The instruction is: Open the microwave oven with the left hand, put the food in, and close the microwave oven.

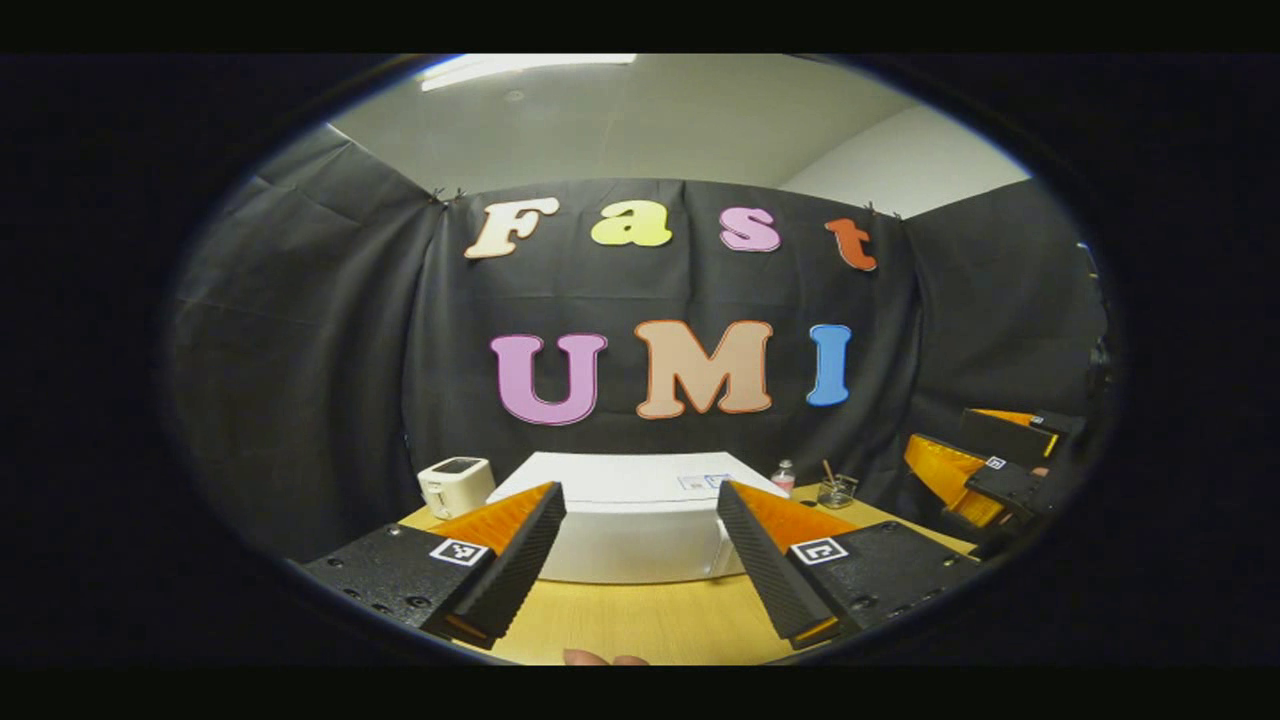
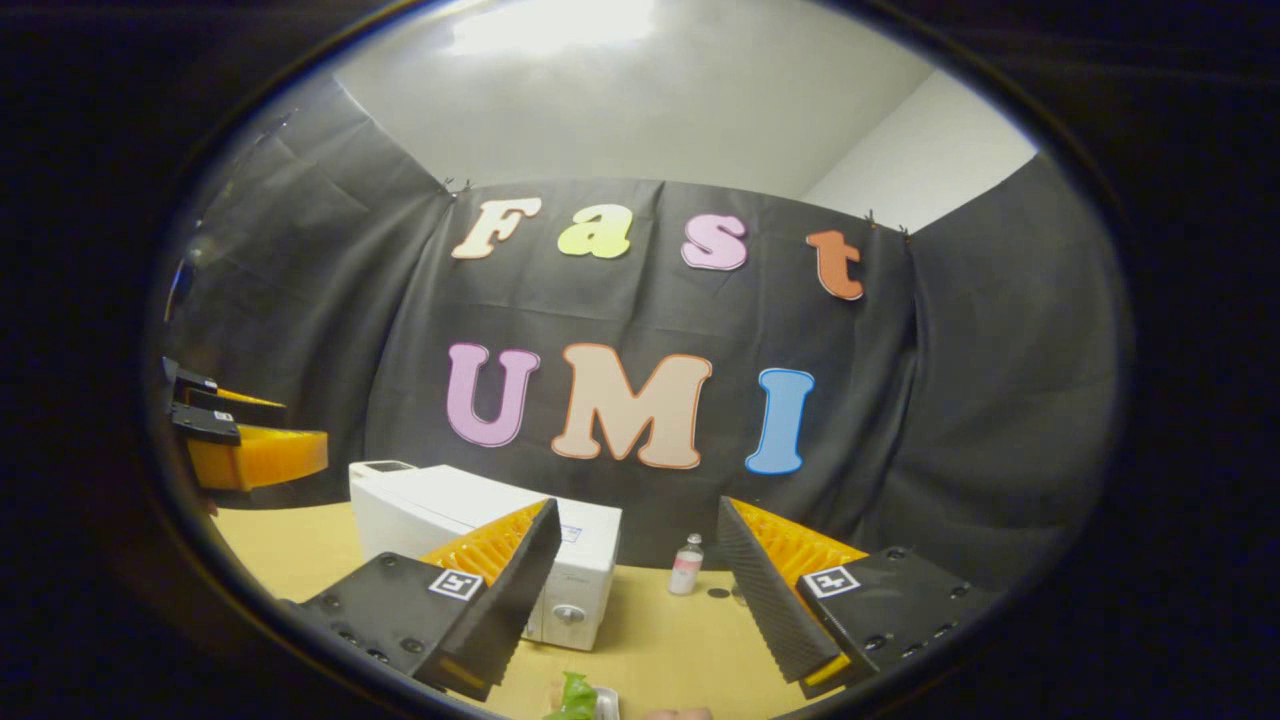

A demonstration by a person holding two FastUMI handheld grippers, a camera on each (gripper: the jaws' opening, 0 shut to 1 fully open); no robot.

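A white microwave oven (image 1: 640,520) sits on a light wooden desk (image 1: 640,620) against the black cloth wall of a booth, its door closed. In the left gripper view, the left gripper (image 1: 640,560) hangs above the desk directly in front of the microwave, its jaws spread wide apart with nothing between them. A small white appliance (image 1: 455,485) stands just left of the microwave. To the microwave's right are a small bottle with a pink label (image 1: 784,477) and a glass jar holding a stick (image 1: 836,490). The right gripper (image 1: 985,470) appears at the far right edge of this view, well apart from the microwave.

In the right gripper view, the right gripper (image 2: 635,600) is also held with its jaws wide apart and empty, the microwave off to the left beyond its fingers. The food (image 2: 578,698), something green and leafy on a pale dish, peeks in at the bottom edge, on the desk in front of the microwave. The small bottle stands farther back.
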